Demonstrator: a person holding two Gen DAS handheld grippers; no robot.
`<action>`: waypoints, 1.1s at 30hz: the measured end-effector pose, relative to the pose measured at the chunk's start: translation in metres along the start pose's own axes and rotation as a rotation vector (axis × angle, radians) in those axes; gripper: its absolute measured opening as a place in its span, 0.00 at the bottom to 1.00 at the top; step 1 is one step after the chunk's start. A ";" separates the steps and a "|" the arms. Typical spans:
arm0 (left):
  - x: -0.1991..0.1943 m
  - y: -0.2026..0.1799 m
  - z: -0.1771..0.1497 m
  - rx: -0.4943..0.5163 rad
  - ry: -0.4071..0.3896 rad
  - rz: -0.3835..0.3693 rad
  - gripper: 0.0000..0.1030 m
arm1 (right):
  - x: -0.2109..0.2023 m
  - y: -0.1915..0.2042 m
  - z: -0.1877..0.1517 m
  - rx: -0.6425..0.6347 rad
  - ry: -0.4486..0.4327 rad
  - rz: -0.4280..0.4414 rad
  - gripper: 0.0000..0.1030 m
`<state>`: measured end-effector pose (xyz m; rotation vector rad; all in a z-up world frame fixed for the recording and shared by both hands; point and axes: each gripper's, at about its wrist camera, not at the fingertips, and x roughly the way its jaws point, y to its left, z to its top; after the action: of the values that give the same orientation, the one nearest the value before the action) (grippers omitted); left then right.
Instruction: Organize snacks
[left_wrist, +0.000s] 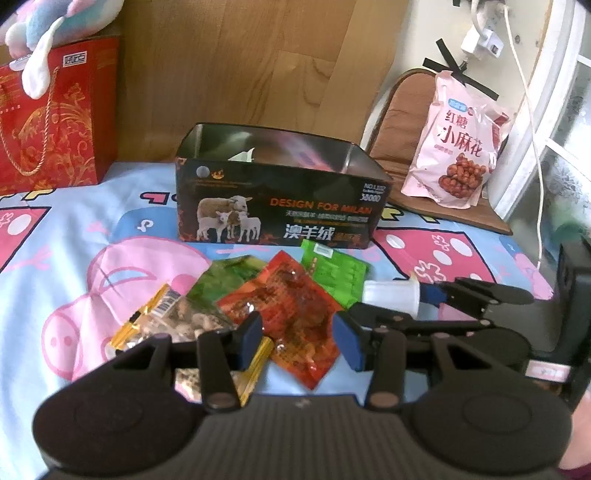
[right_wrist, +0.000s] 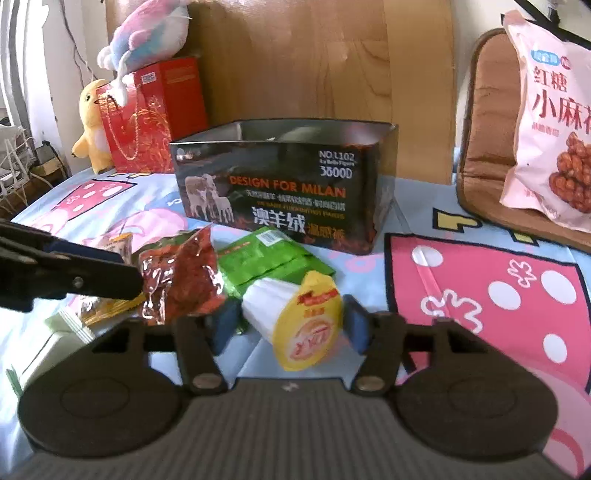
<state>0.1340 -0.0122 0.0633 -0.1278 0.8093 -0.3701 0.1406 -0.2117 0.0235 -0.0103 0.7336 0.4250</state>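
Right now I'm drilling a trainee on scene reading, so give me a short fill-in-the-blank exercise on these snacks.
1. The right gripper brackets a white cup with a ____ lid.
2. The red packet lies under the ____ gripper.
3. The black box pictures ____.
4. The pink bag leans on a ____ cushion.

Missing: yellow; left; sheep; brown

Snack packets (left_wrist: 280, 306) heaped before open black box (left_wrist: 280, 206), jelly cup (right_wrist: 295, 317) tipped sideways
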 end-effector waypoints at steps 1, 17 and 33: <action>0.000 0.001 -0.001 -0.003 0.000 0.005 0.41 | -0.001 0.000 -0.001 0.001 -0.002 0.001 0.57; -0.007 0.011 -0.006 -0.011 0.006 -0.019 0.41 | -0.018 0.056 -0.009 -0.169 0.034 0.143 0.59; -0.006 0.013 -0.006 -0.019 0.028 0.002 0.41 | -0.011 0.060 -0.006 -0.250 0.110 0.107 0.69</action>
<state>0.1293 0.0027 0.0598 -0.1396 0.8405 -0.3629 0.1068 -0.1620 0.0344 -0.2320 0.7878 0.6203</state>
